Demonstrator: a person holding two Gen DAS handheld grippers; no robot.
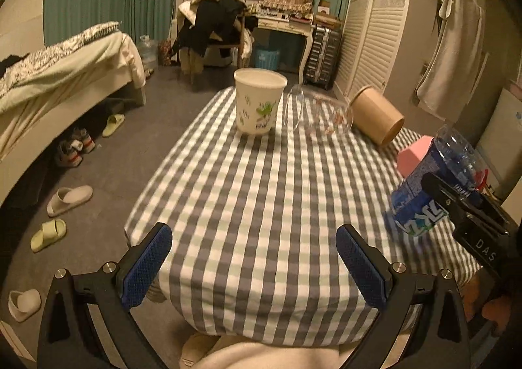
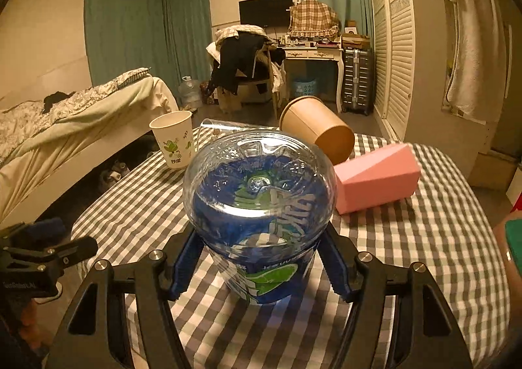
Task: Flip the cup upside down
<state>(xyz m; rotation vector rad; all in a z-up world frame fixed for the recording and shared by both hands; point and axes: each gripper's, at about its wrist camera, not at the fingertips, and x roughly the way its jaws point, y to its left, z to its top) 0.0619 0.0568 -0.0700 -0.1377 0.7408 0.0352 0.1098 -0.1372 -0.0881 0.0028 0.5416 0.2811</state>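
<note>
My right gripper is shut on a clear plastic cup with a blue and green label. The cup's rounded closed end points up toward the camera, and its lower end is down at the checked tablecloth. In the left wrist view the same cup leans at the table's right side with the right gripper clamped on it. My left gripper hangs open over the near table edge, holding nothing.
At the far end a white printed paper cup stands upright. Beside it a clear glass and a brown paper cup lie on their sides. A pink box lies right of the held cup. Bed and slippers are to the left.
</note>
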